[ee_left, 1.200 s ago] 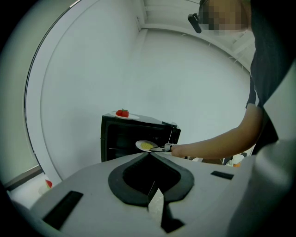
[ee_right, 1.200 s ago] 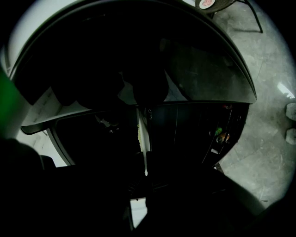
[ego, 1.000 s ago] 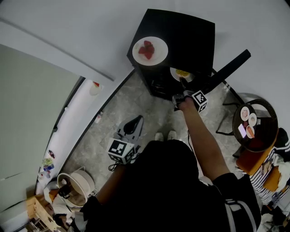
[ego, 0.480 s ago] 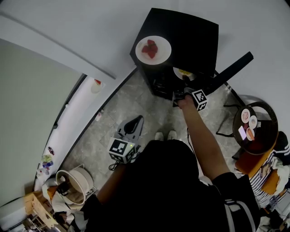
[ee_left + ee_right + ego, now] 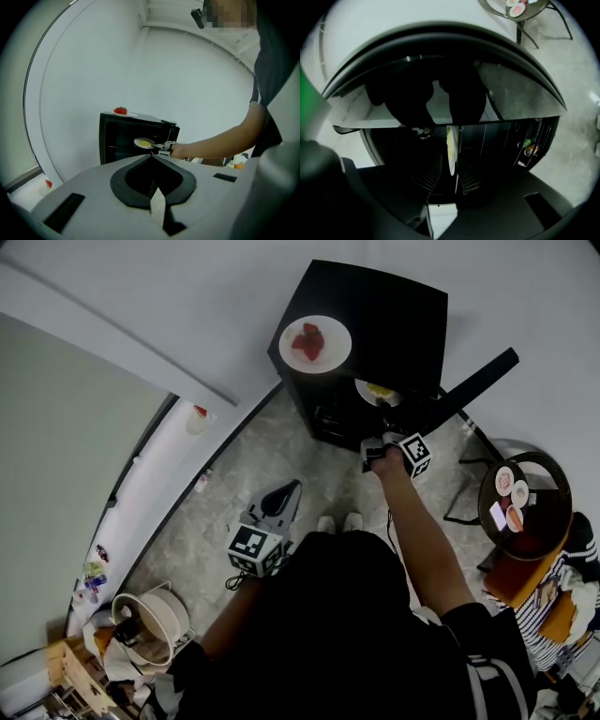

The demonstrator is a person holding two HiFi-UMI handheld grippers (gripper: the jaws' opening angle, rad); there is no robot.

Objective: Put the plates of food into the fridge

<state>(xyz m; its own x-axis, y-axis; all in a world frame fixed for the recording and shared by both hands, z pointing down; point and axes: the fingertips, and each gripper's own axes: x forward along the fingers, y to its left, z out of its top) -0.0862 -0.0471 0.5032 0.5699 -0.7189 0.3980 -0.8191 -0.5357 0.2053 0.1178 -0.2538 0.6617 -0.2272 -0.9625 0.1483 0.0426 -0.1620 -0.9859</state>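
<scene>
Inside the fridge (image 5: 403, 315) the plate (image 5: 378, 392) lies level, rim between the right gripper's (image 5: 381, 418) jaws, just opening apart; left gripper (image 5: 281, 495) closed.

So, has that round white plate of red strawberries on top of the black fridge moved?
No. The round white plate of red strawberries sits by the same left corner on top of the black fridge as before.

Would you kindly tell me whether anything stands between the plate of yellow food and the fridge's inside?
Nothing visible does. The fridge door stands open, and the plate of yellow food is at the opening, between the right tool's jaws, which have just been opening.
</scene>
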